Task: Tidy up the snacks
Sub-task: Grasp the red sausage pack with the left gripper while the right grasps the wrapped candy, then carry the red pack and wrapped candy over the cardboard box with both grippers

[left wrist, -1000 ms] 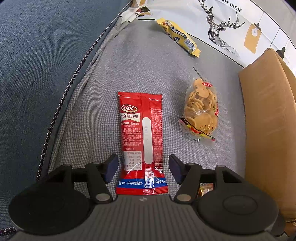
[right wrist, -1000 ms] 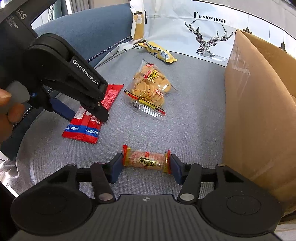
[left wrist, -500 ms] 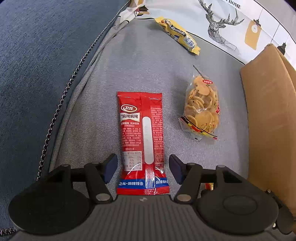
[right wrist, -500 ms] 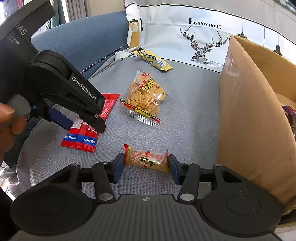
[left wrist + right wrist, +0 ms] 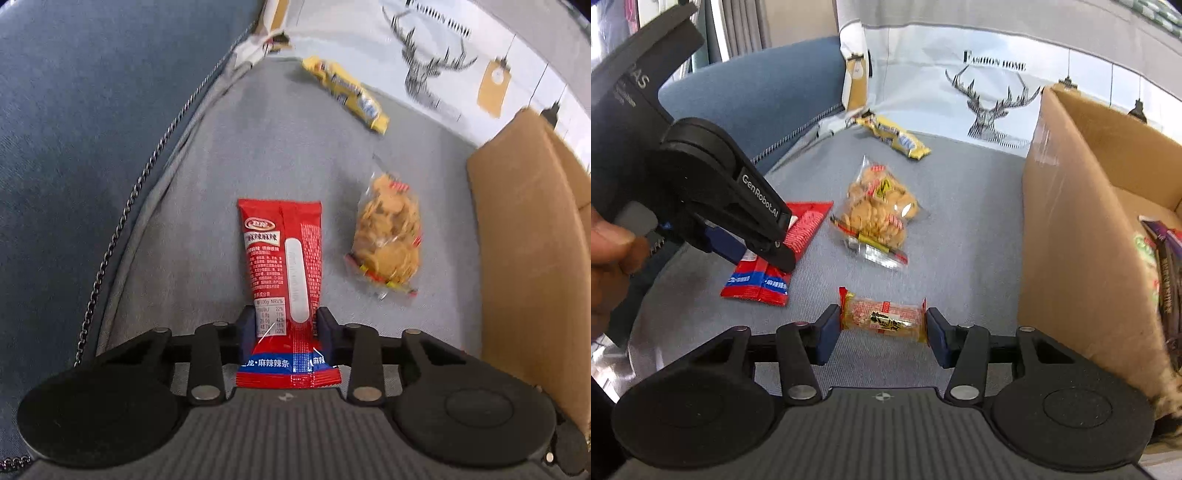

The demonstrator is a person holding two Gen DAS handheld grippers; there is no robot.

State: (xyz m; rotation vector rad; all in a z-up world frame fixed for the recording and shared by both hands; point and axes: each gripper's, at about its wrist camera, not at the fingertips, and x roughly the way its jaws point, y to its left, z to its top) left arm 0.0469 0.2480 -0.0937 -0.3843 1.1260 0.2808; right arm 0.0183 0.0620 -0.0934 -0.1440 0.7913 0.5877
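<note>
My left gripper (image 5: pixel 284 326) is shut on the lower part of a long red snack packet (image 5: pixel 284 258), which is lifted off the grey sofa seat; it also shows in the right wrist view (image 5: pixel 775 273). My right gripper (image 5: pixel 882 328) is shut on a small orange rice-cracker pack (image 5: pixel 882 319), held by its two ends above the seat. A clear bag of round biscuits (image 5: pixel 388 236) lies on the seat; the right wrist view shows it too (image 5: pixel 879 214). A yellow bar (image 5: pixel 347 92) lies farther back.
An open cardboard box (image 5: pixel 1082 229) stands on the right with snack bags (image 5: pixel 1160 266) inside; its wall shows in the left wrist view (image 5: pixel 532 258). A blue armrest (image 5: pixel 92 110) runs along the left. A white deer-print cushion (image 5: pixel 990 96) is at the back.
My left gripper has closed on the red packet and raised it. My right gripper has lifted the cracker pack and moved toward the box, whose inside now shows.
</note>
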